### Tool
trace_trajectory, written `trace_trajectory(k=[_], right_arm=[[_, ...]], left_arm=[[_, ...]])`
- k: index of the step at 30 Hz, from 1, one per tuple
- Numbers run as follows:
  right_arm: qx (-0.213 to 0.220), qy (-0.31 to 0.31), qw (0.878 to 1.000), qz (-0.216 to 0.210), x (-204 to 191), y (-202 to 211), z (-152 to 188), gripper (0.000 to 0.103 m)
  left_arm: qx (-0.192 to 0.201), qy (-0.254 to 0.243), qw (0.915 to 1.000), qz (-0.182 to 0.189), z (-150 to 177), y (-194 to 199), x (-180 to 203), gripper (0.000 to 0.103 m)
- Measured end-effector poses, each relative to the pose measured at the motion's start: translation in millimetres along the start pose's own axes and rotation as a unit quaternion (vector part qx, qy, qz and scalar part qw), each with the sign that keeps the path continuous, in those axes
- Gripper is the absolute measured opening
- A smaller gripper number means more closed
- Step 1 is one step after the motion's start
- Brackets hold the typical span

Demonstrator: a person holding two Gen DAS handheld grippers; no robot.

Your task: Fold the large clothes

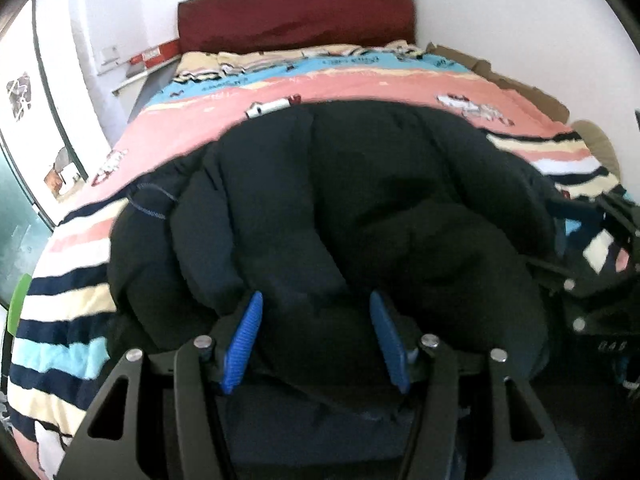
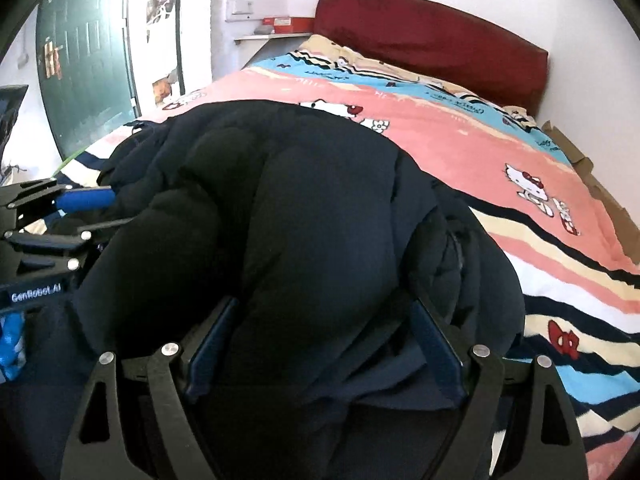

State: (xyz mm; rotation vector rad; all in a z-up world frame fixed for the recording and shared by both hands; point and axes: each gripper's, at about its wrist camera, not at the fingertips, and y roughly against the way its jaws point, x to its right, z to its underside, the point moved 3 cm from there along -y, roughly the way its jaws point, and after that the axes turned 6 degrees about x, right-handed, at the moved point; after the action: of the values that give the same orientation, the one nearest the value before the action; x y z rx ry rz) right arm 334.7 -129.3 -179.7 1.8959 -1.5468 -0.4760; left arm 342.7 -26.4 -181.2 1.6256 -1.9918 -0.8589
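Across the foot end of the bed (image 1: 192,120), a bulky dark navy padded jacket (image 1: 380,208) is bunched on the striped cartoon-print duvet (image 2: 500,152). The left tongs (image 1: 316,340) are seen spread wide, with a thick fold of the jacket lying between the blue pads (image 1: 244,340). The right tongs (image 2: 326,344) are likewise held wide around a puffed roll of the jacket. A dark red headboard (image 1: 296,12) is seen at the far end.
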Motion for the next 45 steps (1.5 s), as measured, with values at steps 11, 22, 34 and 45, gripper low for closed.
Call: trace_trajectory(k=[11,22,34,45], right_arm=[[-0.038,-0.043,0.998,-0.028,11.7,-52.8,25.7,0.086],[-0.043,-0.072,0.996,-0.042,24.3,-33.4,23.5,0.087],[-0.069,-0.096,0.993,-0.011,24.4,-23.0,15.9,0.087],[-0.029,-0.109,0.993,0.046,49.2,110.8,56.9,0.087]], left_arm=[[-0.044,-0.020,0.9981,-0.040,19.0,-56.2,7.2,0.055],[-0.031,-0.051,0.9967,-0.056,17.6,-24.8,15.2,0.055],[-0.044,-0.015,0.9985,-0.029,2.6,-10.8,-0.4,0.056],[0.004,0.032,0.9988,-0.038,45.2,111.3,-64.0,0.056]])
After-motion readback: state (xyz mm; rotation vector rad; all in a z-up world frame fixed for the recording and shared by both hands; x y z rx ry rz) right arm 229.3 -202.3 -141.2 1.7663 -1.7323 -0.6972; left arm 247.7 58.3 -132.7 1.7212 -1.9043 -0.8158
